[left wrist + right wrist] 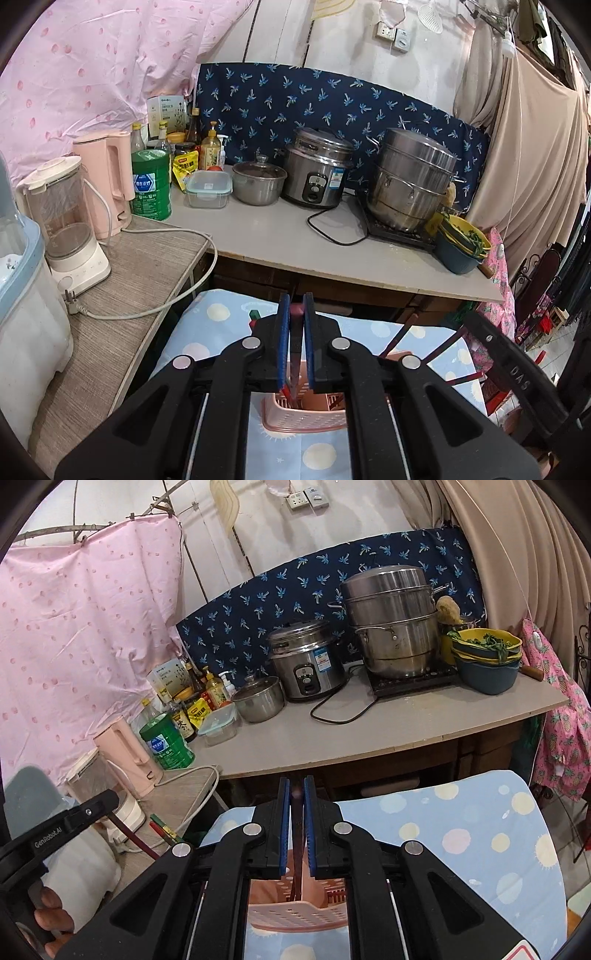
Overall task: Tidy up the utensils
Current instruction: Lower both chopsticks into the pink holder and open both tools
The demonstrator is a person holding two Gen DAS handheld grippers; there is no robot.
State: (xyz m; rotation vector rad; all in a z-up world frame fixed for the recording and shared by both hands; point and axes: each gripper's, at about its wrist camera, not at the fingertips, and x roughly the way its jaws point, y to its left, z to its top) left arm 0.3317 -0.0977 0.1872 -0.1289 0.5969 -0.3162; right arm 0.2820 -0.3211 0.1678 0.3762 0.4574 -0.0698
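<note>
A pink perforated utensil basket (304, 415) stands on the polka-dot blue cloth, under both grippers; it also shows in the right wrist view (284, 915). My left gripper (296, 308) is shut on red chopsticks (291, 354) that point down into the basket. My right gripper (296, 790) is shut on a dark brown chopstick (297, 834) that reaches down into the basket. In the left wrist view the right gripper's body (517, 369) and its chopsticks (397, 339) show at right. In the right wrist view the left gripper's body (55, 834) shows at left with red chopstick ends (162, 827).
A grey counter (280, 232) behind holds a rice cooker (316, 170), a steamer pot (410, 181), a small lidded pot (258, 182), bottles, a green tin (150, 184) and stacked bowls (461, 243). A blender (66, 218), a pink kettle (107, 181) and a loose cord (155, 310) sit at left.
</note>
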